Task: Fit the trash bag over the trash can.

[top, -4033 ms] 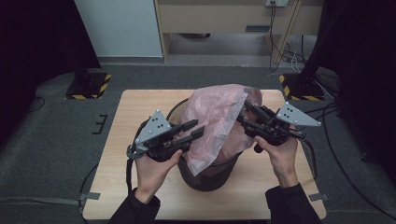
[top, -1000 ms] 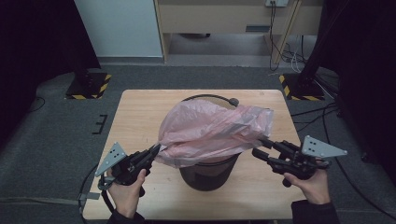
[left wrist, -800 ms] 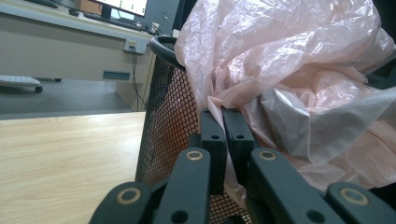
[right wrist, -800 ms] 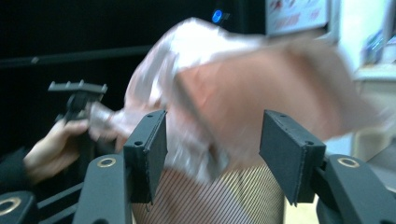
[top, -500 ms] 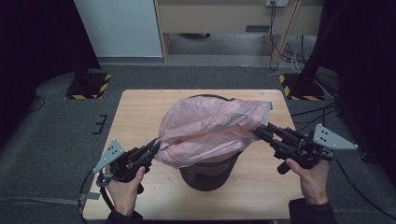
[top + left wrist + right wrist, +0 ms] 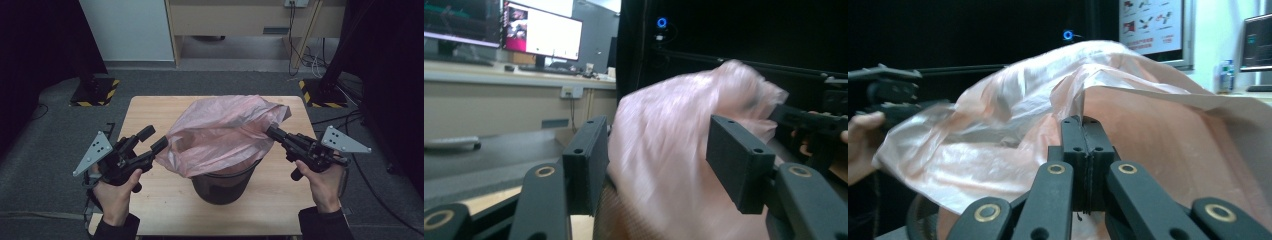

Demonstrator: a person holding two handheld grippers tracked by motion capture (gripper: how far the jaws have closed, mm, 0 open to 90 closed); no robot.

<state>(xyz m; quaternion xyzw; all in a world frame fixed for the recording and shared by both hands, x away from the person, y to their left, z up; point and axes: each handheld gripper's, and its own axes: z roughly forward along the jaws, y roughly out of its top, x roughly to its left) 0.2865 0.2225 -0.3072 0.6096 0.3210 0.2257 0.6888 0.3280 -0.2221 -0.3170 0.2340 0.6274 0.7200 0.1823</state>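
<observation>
A thin pink plastic bag billows over the mouth of a dark round bin in the middle of the wooden table. My right gripper holds the bag's right edge. Its jaws have just closed further and pinch the film at their tips, with the bag spread beyond. My left gripper is at the bag's left edge. Its jaws have just been opening and stand apart. The blurred bag lies loose between them, against one pad.
The bin stands near the table's front edge between my two hands. Black stands with yellow-black striped feet flank the table's far corners. Cables run on the floor behind. A wooden cabinet is at the back.
My left gripper has risen and opened, letting go of the bag's left edge. The right gripper has lifted slightly and shut on the right edge. The bag now puffs higher over the bin.
</observation>
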